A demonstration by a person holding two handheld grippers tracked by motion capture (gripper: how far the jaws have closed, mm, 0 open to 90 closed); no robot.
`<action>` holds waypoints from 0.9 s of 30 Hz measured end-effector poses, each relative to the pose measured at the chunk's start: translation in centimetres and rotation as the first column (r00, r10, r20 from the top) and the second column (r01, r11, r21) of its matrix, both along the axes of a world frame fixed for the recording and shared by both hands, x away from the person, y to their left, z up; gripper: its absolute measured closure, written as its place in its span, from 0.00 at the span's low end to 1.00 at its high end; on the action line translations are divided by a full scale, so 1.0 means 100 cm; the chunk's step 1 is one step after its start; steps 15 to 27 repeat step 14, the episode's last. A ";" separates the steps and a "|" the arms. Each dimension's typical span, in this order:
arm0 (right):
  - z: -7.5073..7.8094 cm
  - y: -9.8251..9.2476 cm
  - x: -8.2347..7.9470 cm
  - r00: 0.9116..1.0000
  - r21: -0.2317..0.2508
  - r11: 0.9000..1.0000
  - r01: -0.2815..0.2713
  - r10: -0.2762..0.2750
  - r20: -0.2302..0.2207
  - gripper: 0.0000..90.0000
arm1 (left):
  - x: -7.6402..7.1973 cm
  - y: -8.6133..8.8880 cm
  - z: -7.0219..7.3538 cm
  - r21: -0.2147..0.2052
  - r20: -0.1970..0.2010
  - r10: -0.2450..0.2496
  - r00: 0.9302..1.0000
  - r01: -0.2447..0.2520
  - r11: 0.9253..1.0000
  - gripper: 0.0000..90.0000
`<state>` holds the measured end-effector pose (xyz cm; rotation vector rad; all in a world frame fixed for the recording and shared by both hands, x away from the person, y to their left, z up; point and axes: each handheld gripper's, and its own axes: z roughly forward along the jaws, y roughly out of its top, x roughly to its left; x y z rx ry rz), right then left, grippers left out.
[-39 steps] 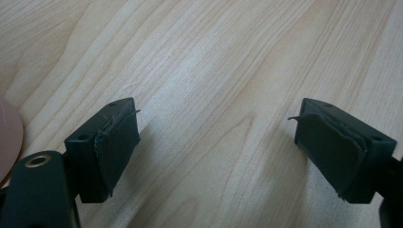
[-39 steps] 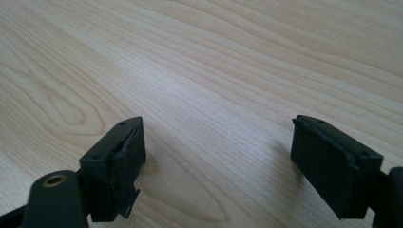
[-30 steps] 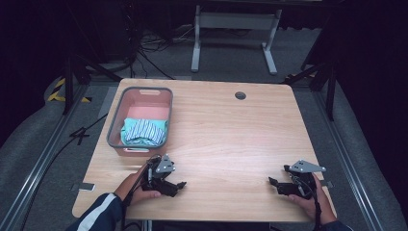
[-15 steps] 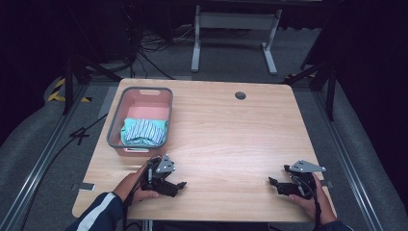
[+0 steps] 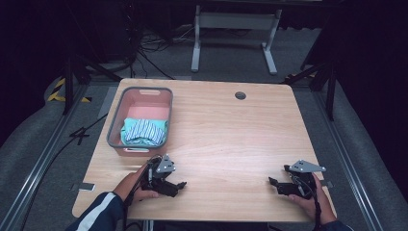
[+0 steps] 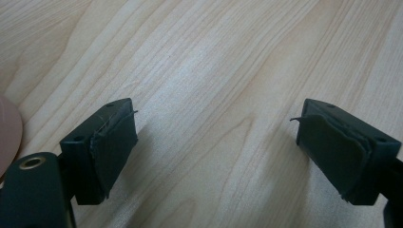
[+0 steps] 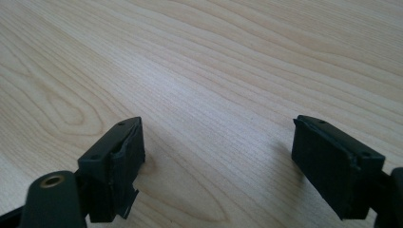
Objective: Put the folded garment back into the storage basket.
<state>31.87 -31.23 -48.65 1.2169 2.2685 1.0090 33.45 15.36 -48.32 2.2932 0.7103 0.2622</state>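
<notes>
Two handheld grippers resting low on a light wooden table [image 5: 226, 130].
Left gripper [image 5: 179, 186] and right gripper [image 5: 272, 182] both spread wide, empty; grey-rimmed pink plastic basket [image 5: 113, 126] holding striped folded cloth [image 5: 143, 131].

You have no writing, label, brand, number or sign to read in any of these views. The wooden table [image 5: 231, 130] in the middle of the high view shows plain grain, and the pink basket [image 5: 114, 126] at its upper left carries no legible mark. In both gripper views, the black pads [image 6: 114, 142] at the bottom of the frame are unmarked.
</notes>
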 end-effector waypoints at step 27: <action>0.000 0.000 0.000 1.000 0.000 1.000 0.000 0.000 -0.001 0.21 | 0.000 -0.001 0.000 0.000 0.001 0.000 1.000 0.000 1.000 0.14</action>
